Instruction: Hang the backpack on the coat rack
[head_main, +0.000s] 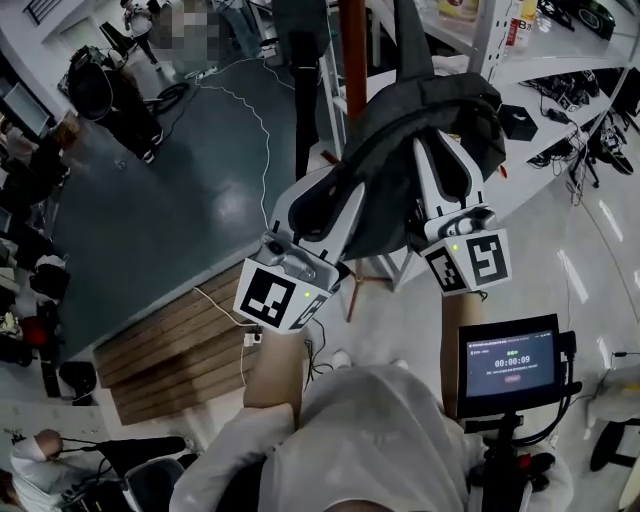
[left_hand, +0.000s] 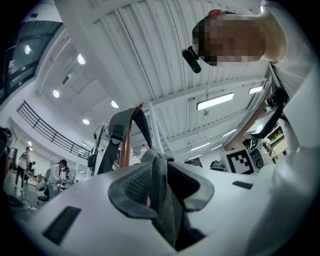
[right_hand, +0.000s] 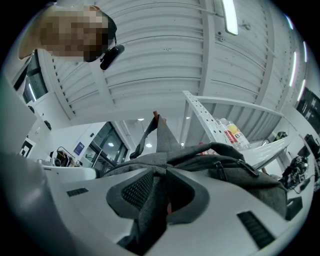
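Closest in, the left gripper (head_main: 338, 195) is pinching a fold of the gray backpack (head_main: 420, 125) just left of the coat rack (head_main: 352, 45), with its jaws drawn in narrow on the cloth. The right gripper (head_main: 443, 150) is clamping the fabric the same way, just right of the rack. Between them they are carrying the bag's bulk, which is pressing against the rack's brown pole.

Above the bag, a strap (left_hand: 120, 127) is running up along the rack and draping over its top. So the lift looks done and the hanging seems well along. No view is showing whether the loop is truly seated on a peg. What is probably left is letting the weight settle onto the rack and then freeing both grips.

The head view is giving both tools and the whole bag at once, but it is cutting off the rack's top. The left gripper view is looking up the pole and showing the strap wrapping over it. The right gripper view is showing the bag's zipper side, with the strap narrowing up toward the rack's tip. It is also showing a white shelf (right_hand: 210, 117) with bottles (right_hand: 231, 134) beyond the rack. Only the head view is showing the floor on the far side of the rack, with people (head_main: 110, 95) standing on it.
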